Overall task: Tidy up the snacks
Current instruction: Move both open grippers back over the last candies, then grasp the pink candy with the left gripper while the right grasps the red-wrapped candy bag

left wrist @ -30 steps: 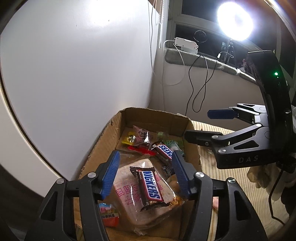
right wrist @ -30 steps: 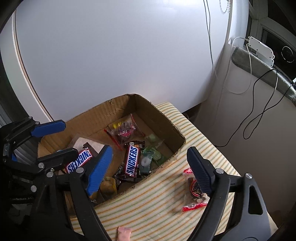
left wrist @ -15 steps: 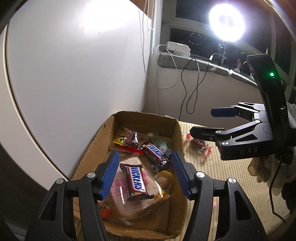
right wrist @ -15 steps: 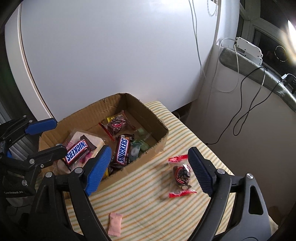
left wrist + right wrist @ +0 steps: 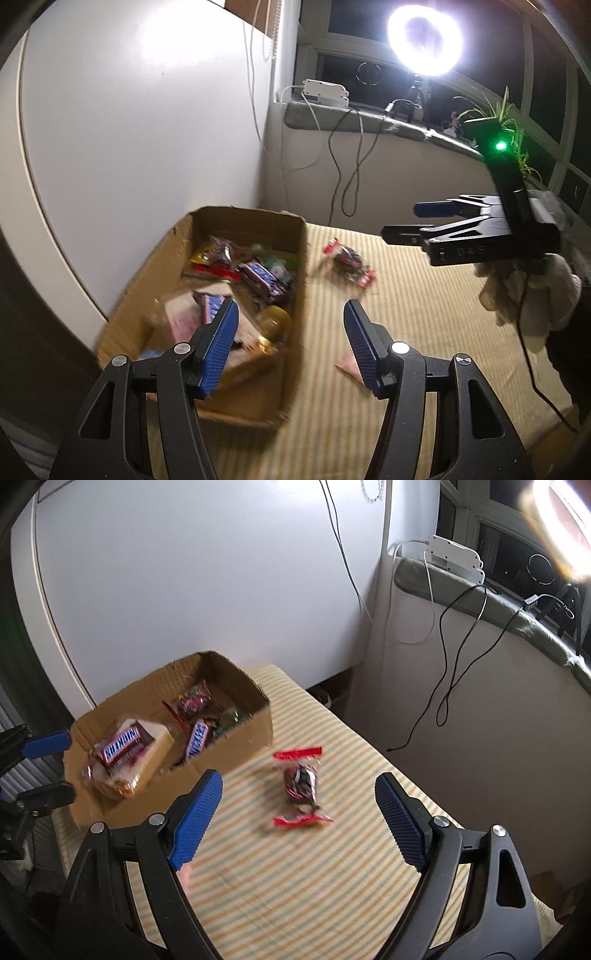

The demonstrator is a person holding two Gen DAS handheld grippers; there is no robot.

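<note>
A cardboard box [image 5: 295,295] [image 5: 240,746] on the striped cloth holds several snacks, among them two Snickers bars [image 5: 122,746] [image 5: 262,277] and a bread pack. A clear packet with red ends [image 5: 301,786] [image 5: 349,260] lies on the cloth right of the box. A small pink sachet [image 5: 349,367] lies nearer, partly behind a finger. My left gripper [image 5: 290,347] is open and empty above the box's right wall. My right gripper [image 5: 297,823] [image 5: 410,221] is open and empty, hovering over the red-ended packet.
A white panel stands behind the box. A windowsill at the back carries a white power strip [image 5: 325,92], hanging cables [image 5: 454,657] and a bright ring light [image 5: 424,40]. The striped cloth [image 5: 332,886] runs to the table's right edge. A gloved hand [image 5: 528,295] holds the right gripper.
Both grippers have drawn back and to the right from over the box. The red-ended packet now lies between the right gripper's fingers in view; the pink sachet shows by the left gripper.
</note>
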